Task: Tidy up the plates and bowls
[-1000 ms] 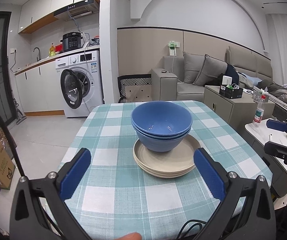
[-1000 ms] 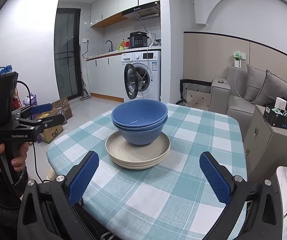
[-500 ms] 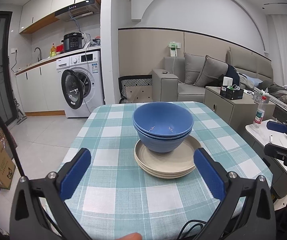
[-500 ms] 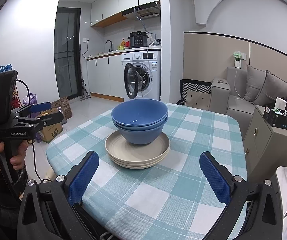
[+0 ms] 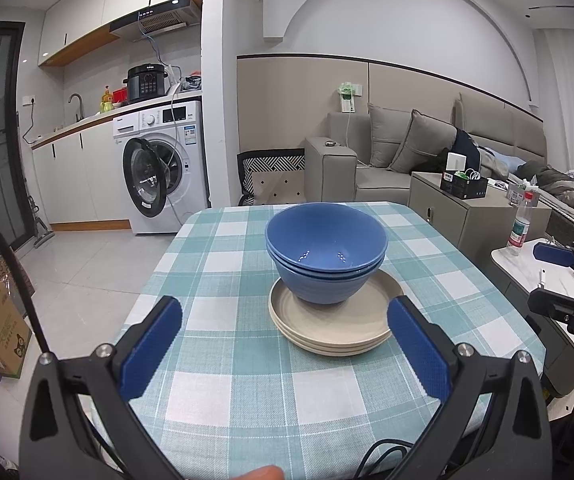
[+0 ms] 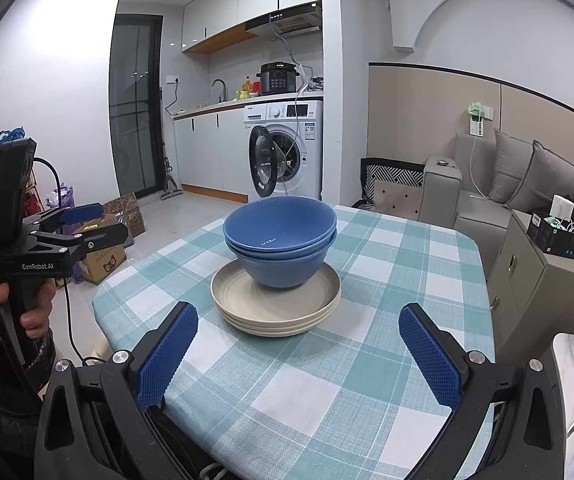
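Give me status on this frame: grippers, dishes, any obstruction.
Left gripper open, empty. Right gripper open, empty. Blue bowls nested on stacked beige plates, mid-table. Nothing in the way.

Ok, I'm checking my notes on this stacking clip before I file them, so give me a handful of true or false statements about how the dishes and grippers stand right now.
1. The blue bowls are nested one inside the other. True.
2. The bowls sit directly on the checked tablecloth. False: they rest on the stack of beige plates.
3. The left gripper is shut on a plate. False: it is open, holds nothing and is short of the stack.
4. The right gripper is open and empty. True.
5. The washing machine door is closed. False: it hangs open.
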### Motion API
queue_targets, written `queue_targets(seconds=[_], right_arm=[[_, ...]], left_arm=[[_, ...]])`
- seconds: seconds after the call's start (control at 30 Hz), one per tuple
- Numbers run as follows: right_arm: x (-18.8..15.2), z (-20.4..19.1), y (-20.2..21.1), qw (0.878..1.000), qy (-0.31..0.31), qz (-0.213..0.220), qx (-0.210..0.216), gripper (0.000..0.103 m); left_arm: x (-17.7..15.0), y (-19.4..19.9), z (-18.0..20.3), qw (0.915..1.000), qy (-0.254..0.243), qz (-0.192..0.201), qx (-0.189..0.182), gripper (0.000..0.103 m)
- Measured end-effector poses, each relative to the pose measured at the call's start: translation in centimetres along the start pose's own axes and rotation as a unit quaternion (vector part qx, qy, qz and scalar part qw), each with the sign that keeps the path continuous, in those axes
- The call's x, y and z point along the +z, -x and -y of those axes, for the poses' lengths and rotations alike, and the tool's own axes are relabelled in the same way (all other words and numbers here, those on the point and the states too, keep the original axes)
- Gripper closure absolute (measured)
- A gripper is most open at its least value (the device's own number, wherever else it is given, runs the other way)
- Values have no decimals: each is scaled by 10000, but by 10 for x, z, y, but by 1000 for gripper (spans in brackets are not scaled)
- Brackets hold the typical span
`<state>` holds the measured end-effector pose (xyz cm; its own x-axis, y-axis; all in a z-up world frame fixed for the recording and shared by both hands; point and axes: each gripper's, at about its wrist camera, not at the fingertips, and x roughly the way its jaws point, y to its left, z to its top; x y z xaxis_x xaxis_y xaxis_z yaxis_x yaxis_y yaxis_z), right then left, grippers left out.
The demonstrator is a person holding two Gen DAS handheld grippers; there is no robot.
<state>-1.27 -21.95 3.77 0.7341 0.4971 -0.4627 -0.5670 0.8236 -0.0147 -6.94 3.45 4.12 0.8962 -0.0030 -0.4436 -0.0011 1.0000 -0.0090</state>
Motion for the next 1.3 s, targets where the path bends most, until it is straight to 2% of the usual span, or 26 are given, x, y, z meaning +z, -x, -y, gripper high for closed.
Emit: queue_targets(seconds=[1.3], right_arm=[[-9, -2, -11, 10000, -5, -76, 53, 0]], left_arm=[[-3, -5, 3, 10000, -9, -38, -18, 0]])
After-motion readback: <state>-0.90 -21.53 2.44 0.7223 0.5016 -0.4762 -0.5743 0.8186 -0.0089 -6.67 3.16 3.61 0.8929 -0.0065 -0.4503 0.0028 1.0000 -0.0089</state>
